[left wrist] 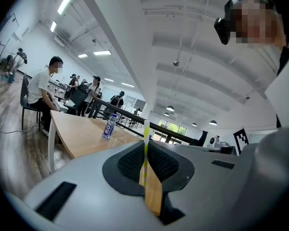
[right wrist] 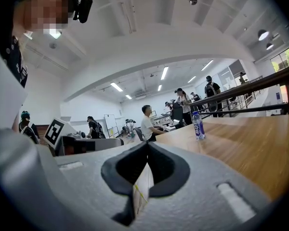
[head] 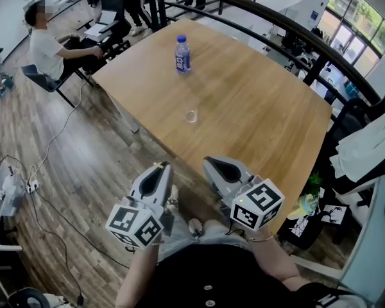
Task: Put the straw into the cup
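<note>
A small clear cup stands on the wooden table, with a blue-labelled water bottle farther back. My left gripper is shut on a white straw with a yellow stripe, which stands upright between its jaws. The cup shows faintly ahead of it, next to the bottle. My right gripper is shut, and a white paper strip with yellow marks is pinched between its jaws. Both grippers are close to the person's body, short of the table's near edge and well back from the cup.
A dark railing runs behind the table. A seated person works at a desk at the far left, with others standing beyond. Cables and a power strip lie on the wood floor. A chair with white cloth is at the right.
</note>
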A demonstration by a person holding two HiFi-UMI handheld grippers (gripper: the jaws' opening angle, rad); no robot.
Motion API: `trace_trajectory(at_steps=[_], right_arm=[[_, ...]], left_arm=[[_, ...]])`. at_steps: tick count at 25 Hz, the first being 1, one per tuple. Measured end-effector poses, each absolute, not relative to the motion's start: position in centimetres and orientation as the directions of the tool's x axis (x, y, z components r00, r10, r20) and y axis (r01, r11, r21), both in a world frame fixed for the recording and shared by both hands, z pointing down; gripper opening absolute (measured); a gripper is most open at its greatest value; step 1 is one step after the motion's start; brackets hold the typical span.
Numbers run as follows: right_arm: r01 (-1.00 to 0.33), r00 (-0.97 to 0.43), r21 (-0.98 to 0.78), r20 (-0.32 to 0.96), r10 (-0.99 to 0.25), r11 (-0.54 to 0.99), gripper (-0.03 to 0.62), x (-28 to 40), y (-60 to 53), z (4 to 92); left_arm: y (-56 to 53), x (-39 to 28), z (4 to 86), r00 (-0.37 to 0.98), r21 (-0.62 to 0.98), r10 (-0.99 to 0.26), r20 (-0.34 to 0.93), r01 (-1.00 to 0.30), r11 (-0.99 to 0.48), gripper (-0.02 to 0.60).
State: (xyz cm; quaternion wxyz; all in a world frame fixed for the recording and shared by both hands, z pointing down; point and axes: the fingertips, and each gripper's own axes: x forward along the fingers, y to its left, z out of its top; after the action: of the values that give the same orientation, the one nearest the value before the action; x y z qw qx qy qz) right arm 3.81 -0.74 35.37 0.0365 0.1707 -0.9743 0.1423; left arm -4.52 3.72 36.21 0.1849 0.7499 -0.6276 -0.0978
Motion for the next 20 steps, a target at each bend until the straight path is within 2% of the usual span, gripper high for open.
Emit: trace_trajectory(at_steps=[11,20], right_arm=[[-0.419,-0.908,-0.263,0.137,-0.396,0.869,-0.002,-0.8,-7.9,35.5],[-0.514,-0.857,-0.250,0.129,-0.498,0.820,-0.002,-5.2,-14.9,34.3]], left_arm=[[-4.0,-9.9,36.0,0.262,0.418,-0.962,0.082,-0.885,-0.205,0.038],[-11.7,-14.6,34.5,0.371,0.442,-0.927,0.055,-0.841,-0.311,0.038]])
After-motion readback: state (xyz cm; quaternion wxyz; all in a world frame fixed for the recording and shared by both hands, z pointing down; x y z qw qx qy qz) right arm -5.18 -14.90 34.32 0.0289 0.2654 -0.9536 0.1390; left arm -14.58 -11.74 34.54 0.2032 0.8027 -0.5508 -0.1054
